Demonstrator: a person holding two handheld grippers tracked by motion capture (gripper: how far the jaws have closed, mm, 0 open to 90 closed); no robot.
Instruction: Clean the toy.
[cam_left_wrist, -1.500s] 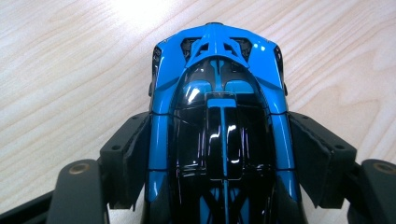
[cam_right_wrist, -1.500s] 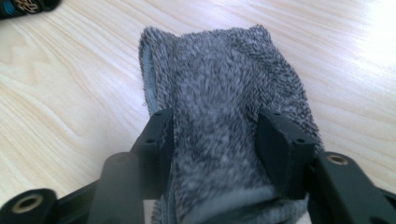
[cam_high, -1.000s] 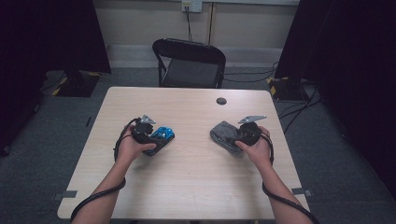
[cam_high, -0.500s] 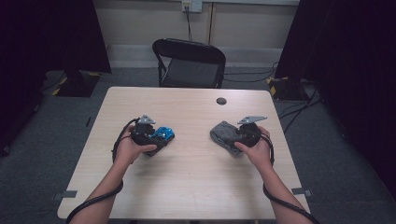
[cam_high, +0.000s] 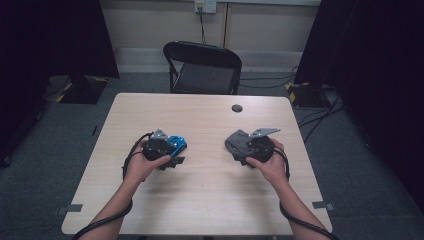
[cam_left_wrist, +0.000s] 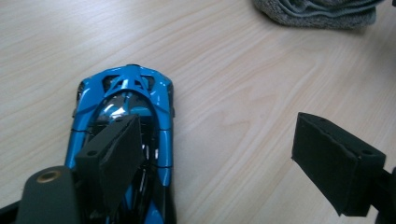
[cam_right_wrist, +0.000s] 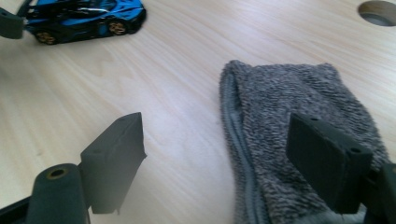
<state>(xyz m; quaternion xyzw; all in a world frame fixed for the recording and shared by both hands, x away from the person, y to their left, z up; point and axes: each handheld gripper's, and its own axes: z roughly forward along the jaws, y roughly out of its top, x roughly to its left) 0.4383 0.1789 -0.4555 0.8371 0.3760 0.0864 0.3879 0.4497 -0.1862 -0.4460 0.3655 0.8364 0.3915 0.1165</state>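
— What do you see on the table (cam_high: 210, 210) from where you stand?

— A person sits at the near edge with a gripper in each hand. The left gripper (cam_left_wrist: 233, 149) is over a small blue toy car (cam_left_wrist: 123, 116), which lies on the left half of the table, about midway between the near and far edges. Its jaws have just been opening and now stand wide apart. One jaw hangs above the roof of the car, the other is over bare wood beside it. They do not press on the car.

— And the other hand?

— The right gripper (cam_right_wrist: 219, 154) is over a folded grey towel (cam_right_wrist: 289, 116), which lies on the right half of the table, well apart from the car. These jaws have also just been opening and are wide. One jaw is above the towel, the other above the wood just beside its folded edge. I see no pinch on the cloth.

— So both things rest on the table?

— Yes, the car on its wheels and the towel flat. Near the far edge there is a small round hole (cam_high: 237, 108) in the tabletop, and behind the table stands a black chair (cam_high: 202, 67).
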